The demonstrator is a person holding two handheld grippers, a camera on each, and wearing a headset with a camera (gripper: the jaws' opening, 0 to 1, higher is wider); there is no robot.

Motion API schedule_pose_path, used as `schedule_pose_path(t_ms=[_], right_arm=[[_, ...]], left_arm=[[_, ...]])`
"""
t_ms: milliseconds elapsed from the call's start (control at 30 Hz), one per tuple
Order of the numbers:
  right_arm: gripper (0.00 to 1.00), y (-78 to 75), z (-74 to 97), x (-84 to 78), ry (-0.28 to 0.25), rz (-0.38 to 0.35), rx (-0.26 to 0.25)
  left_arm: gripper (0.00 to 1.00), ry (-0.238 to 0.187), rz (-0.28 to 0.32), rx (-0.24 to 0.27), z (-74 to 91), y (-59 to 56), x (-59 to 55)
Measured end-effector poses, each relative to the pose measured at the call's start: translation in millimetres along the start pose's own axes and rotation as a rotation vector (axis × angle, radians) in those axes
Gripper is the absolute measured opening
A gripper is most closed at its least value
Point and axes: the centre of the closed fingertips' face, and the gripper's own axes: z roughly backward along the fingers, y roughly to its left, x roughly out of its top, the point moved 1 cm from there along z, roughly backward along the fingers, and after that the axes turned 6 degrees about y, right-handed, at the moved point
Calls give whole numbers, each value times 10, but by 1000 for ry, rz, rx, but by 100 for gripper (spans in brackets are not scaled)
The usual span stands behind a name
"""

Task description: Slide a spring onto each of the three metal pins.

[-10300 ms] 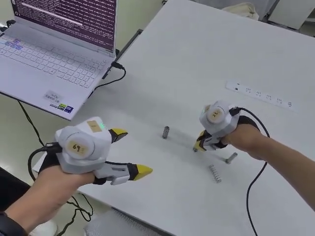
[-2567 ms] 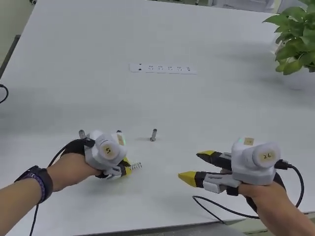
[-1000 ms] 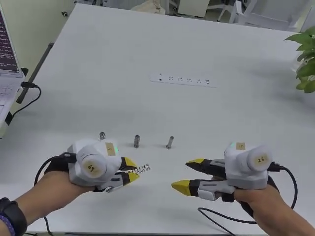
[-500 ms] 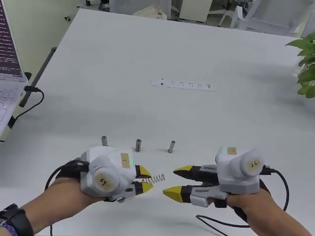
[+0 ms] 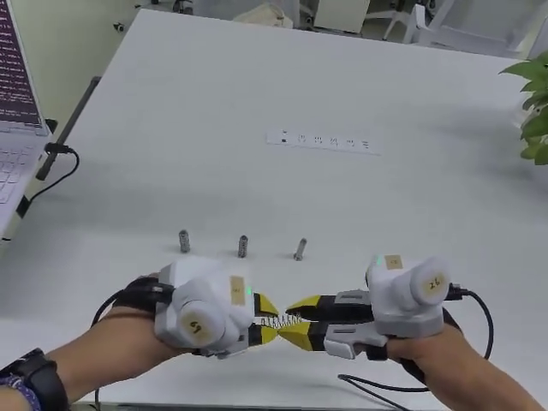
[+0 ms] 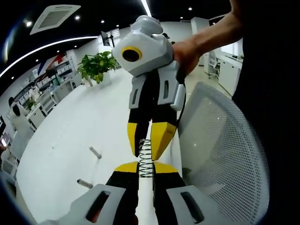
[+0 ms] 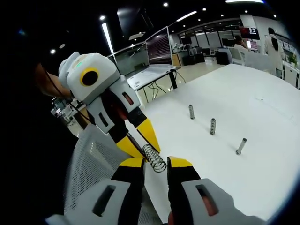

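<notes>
One broad white surface (image 5: 214,103) runs from the near edge to the far end, its right side cut off by the frame. At the left edge only a slice of an open laptop (image 5: 15,86) shows, and at the right edge only a few leaves of a potted plant (image 5: 535,111). In the left gripper view a grey mesh chair back (image 6: 220,154) stands off the near edge of the surface.

Near the person, the left hand-held gripper (image 5: 267,321) and the right hand-held gripper (image 5: 288,321) meet tip to tip above the near edge. Their housings hide most of the hands behind them. The left hand-held gripper's jaws are pressed together, pinching one end of the spring (image 6: 146,159), and that end is hidden between the yellow tips. The right hand-held gripper's jaws are spread, one on each side of the spring's free end. I cannot tell whether they touch it.

A white power strip (image 5: 321,141) lies far out at mid-surface.

Three pins stand upright in a row beyond the grippers: the left pin (image 5: 184,241), the middle pin (image 5: 243,247) and the right pin (image 5: 300,249). In the right gripper view the left and middle pins look ribbed, as if coiled round, while the right pin looks smooth.

The spring is a thin, silvery, open-wound coil, hard to make out in the head view.
</notes>
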Motion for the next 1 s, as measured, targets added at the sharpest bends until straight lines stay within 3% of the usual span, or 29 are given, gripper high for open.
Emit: schedule_pose_path(t_ms=[333,667,733,1000], right_arm=[[9,59,13,5,1,12,28],[8,38,37,28,-14,9,23],[8,8,54,40,-18,5,16],[8,-184,171,47,-21,-3,-29]], left_arm=[[3,2,-9,-5,-30,-16,-3],[9,-1,35,12,-39,13,-6],[12,-11,88,31,-35,53,-27],[18,-47,200,74,56,165,-81]])
